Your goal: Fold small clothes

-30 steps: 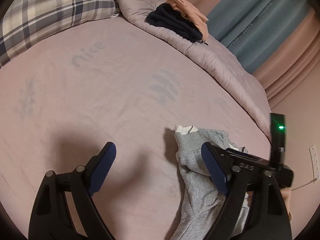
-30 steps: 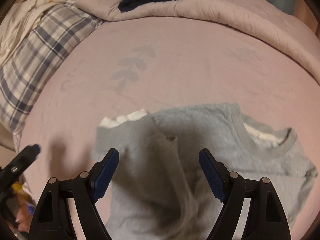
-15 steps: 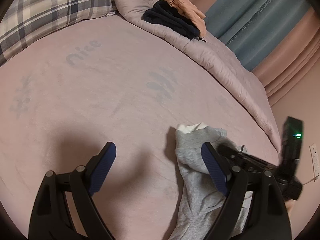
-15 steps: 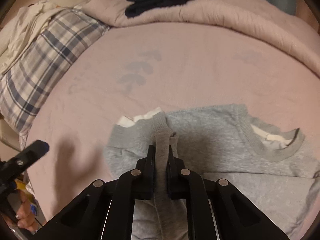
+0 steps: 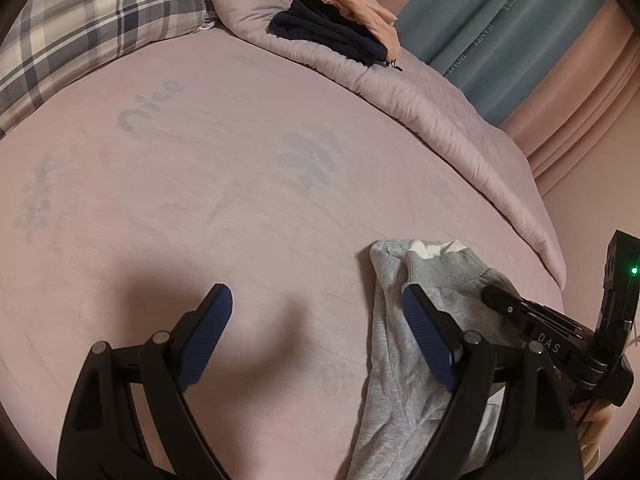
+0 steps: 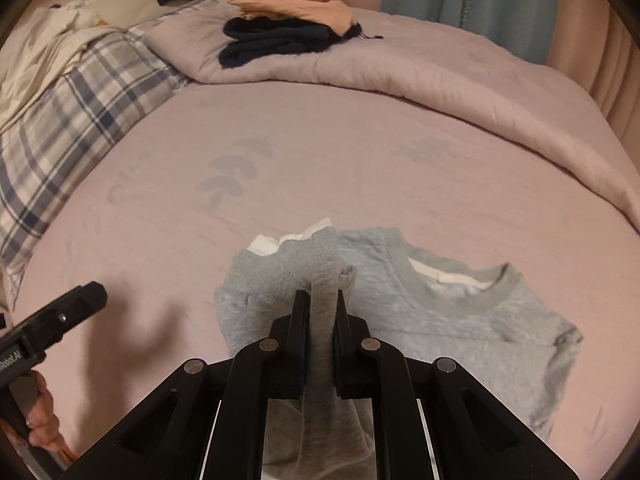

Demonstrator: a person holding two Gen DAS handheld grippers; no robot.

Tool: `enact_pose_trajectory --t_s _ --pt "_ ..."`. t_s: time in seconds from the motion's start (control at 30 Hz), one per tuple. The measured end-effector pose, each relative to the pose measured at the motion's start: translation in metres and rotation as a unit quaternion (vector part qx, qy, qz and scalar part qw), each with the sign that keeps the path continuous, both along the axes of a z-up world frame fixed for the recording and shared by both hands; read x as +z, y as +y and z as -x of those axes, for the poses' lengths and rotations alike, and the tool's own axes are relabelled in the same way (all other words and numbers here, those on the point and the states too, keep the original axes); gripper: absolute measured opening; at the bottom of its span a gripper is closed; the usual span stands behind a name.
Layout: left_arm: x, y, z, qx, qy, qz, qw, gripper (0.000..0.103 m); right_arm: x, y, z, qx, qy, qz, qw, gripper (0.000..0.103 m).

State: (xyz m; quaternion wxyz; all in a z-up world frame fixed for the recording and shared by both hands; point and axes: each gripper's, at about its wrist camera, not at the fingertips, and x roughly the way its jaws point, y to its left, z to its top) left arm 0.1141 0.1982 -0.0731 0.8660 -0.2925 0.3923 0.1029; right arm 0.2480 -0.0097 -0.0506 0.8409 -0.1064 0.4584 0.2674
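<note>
One sleeve fold in progress: your right tongs (image 6: 323, 312) pinch the small grey fleece sweatshirt (image 6: 460, 320) lying on the pink bed (image 6: 320, 168); left tongs (image 5: 316, 332) spread, empty. Next, carry that sleeve across the chest.

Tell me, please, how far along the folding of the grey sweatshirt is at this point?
Done: a navy garment and a peach one sit folded on the duvet. In hand: the right gripper is shut on a pinch of the grey sweatshirt near its sleeve; the left gripper is open over bare sheet, holding nothing. Left: the sweatshirt's body lies mostly flat, collar showing, so its folding has barely started.
</note>
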Motion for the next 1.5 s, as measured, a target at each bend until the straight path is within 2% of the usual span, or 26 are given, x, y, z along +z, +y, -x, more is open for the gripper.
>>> enact_pose_trajectory --t_s 0.13,0.23,0.43,0.6,0.87,0.97,1.0,1.1,1.2,1.27,1.3,1.33,1.4,1.5 --pt "-0.004 -0.005 -0.003 -0.007 0.008 -0.003 0.9999 0.086 -0.007 -0.01 -0.001 -0.021 0.02 0.009 1.0 0.01" --pt "-0.006 -0.008 -0.005 -0.011 0.011 -0.004 0.9999 0.086 -0.014 -0.017 0.001 -0.01 0.042 -0.008 0.999 0.01" --pt "-0.008 -0.015 -0.009 -0.02 0.019 -0.015 0.9995 0.086 -0.014 -0.025 0.004 -0.008 0.038 -0.023 0.999 0.01" --pt "-0.011 -0.02 -0.011 -0.026 0.024 -0.02 0.9992 0.086 0.003 -0.043 0.001 -0.029 0.024 -0.06 0.998 0.01" --pt "-0.017 -0.03 -0.018 -0.038 0.035 -0.026 0.9983 0.086 0.015 -0.067 0.005 -0.058 -0.011 -0.08 0.995 0.01" --pt "-0.02 -0.035 -0.021 -0.045 0.037 -0.028 0.9979 0.086 0.022 -0.071 0.011 -0.079 -0.065 -0.055 0.993 0.01" --pt "-0.02 -0.036 -0.022 -0.047 0.038 -0.028 0.9978 0.086 0.024 -0.073 0.011 -0.078 -0.072 -0.059 0.993 0.005" --pt "-0.023 -0.041 -0.023 -0.054 0.041 -0.028 0.9973 0.086 0.022 -0.078 0.004 -0.065 -0.034 -0.088 0.993 0.003" --pt "-0.024 -0.042 -0.024 -0.056 0.044 -0.029 0.997 0.086 0.018 -0.079 0.0 -0.055 -0.017 -0.086 0.995 0.003" --pt "-0.025 -0.041 -0.024 -0.055 0.045 -0.028 0.9971 0.086 0.013 -0.081 -0.005 -0.054 0.005 -0.097 0.994 0.01" --pt "-0.025 -0.04 -0.024 -0.053 0.046 -0.026 0.9972 0.086 0.01 -0.081 -0.009 -0.05 0.023 -0.105 0.993 0.018" --pt "-0.025 -0.04 -0.024 -0.051 0.046 -0.025 0.9973 0.086 0.005 -0.081 -0.016 -0.05 0.043 -0.114 0.991 0.033" --pt "-0.025 -0.038 -0.023 -0.049 0.046 -0.024 0.9975 0.086 -0.003 -0.082 -0.022 -0.059 0.064 -0.12 0.989 0.046" --pt "-0.026 -0.036 -0.023 -0.046 0.046 -0.021 0.9977 0.086 -0.021 -0.076 -0.035 -0.066 0.098 -0.11 0.987 0.046"
